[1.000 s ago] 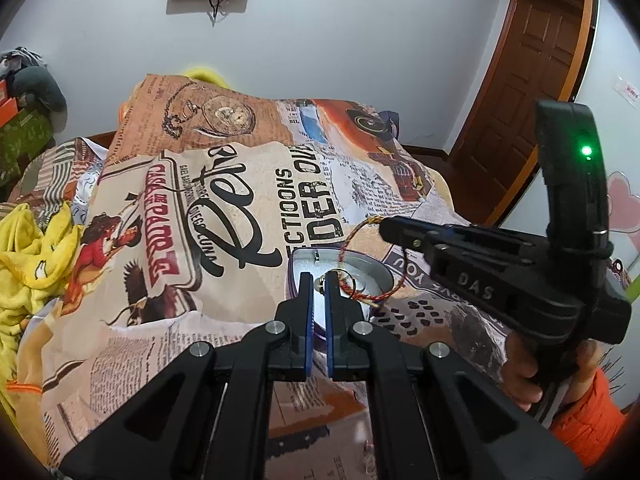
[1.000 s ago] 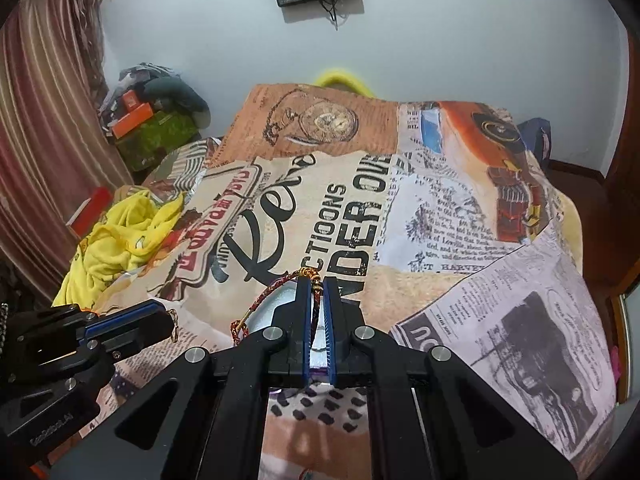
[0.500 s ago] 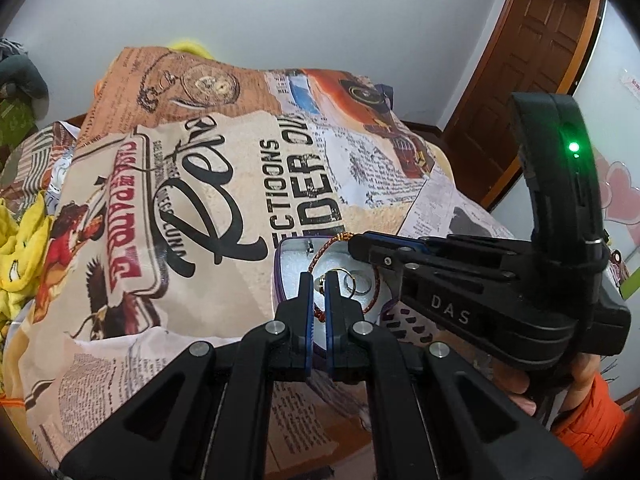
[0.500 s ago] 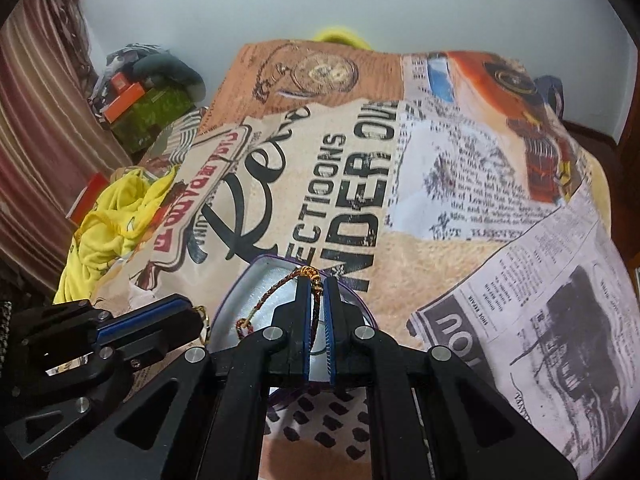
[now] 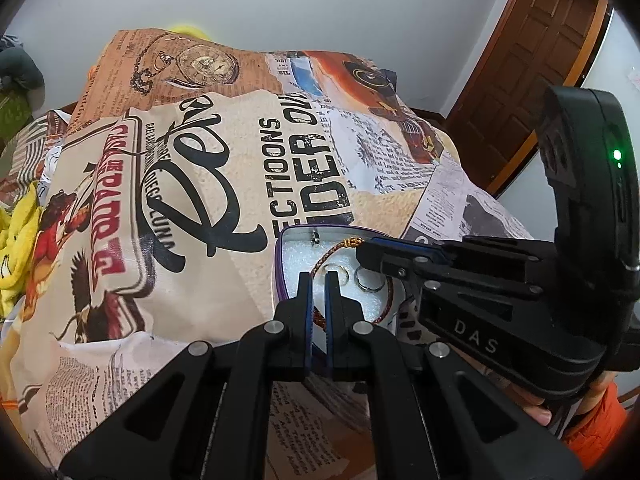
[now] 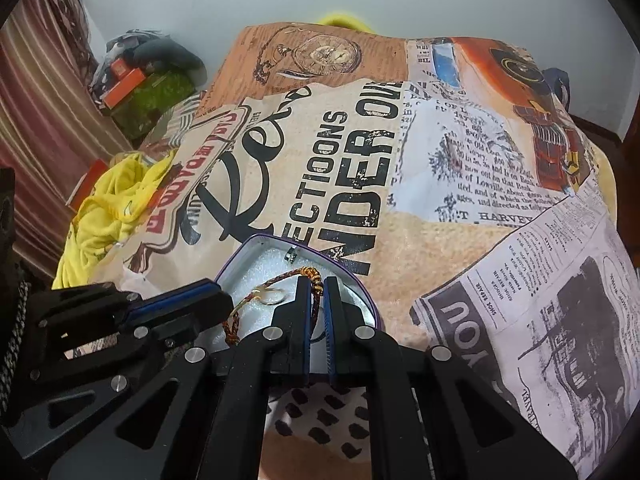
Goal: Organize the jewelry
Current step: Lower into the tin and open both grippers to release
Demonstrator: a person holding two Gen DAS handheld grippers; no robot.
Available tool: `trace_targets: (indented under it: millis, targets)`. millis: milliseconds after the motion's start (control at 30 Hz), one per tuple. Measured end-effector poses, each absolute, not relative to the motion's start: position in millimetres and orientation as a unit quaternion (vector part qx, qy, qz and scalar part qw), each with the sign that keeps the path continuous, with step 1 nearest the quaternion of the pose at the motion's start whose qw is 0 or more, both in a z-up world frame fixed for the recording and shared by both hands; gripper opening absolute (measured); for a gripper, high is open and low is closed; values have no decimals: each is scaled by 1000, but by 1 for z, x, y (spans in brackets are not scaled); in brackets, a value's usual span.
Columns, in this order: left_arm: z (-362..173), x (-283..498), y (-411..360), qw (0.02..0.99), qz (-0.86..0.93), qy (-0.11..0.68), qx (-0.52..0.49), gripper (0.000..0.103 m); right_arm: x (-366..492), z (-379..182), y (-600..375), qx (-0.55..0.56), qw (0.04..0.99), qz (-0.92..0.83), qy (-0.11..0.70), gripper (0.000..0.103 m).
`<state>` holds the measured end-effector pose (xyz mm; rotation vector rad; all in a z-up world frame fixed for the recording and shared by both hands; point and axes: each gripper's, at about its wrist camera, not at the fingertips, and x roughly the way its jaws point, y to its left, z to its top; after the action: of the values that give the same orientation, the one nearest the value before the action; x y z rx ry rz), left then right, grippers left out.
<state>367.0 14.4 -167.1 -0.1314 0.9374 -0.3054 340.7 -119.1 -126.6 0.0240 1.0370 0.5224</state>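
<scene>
A small tin box (image 5: 280, 276) (image 6: 256, 246) with a purple rim and white foam lining lies open on the printed bedspread. A red and gold braided cord bracelet (image 5: 340, 246) (image 6: 276, 280) lies across its foam. My right gripper (image 6: 315, 290) (image 5: 366, 250) is shut on the bracelet near its gold knot, low inside the box. My left gripper (image 5: 317, 280) (image 6: 224, 294) hangs over the box's near edge with jaws nearly closed; a ring (image 5: 335, 269) sits at its tips, and I cannot tell if it is held. A silver ring (image 5: 368, 280) lies on the foam.
The bedspread (image 5: 200, 184) (image 6: 440, 200) covers the bed around the box. Yellow cloth (image 6: 112, 208) (image 5: 16, 248) lies bunched at its left edge. A brown door (image 5: 532, 64) stands at the right. Boxes and clutter (image 6: 140, 84) sit at the far left.
Both grippers have come down and forward over the box. The right gripper has lowered the bracelet from above the box onto the foam inside it.
</scene>
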Motion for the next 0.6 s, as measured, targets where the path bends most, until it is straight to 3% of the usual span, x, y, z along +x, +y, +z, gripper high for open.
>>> trace_targets:
  millis: [367, 600]
  targets:
    - [-157, 358, 23, 887, -130, 440, -64, 4, 332, -115, -116, -17, 847, 244, 472, 7]
    - [-142, 342, 24, 896, -121, 425, -53, 8, 318, -98, -115, -36, 862, 235, 448, 27]
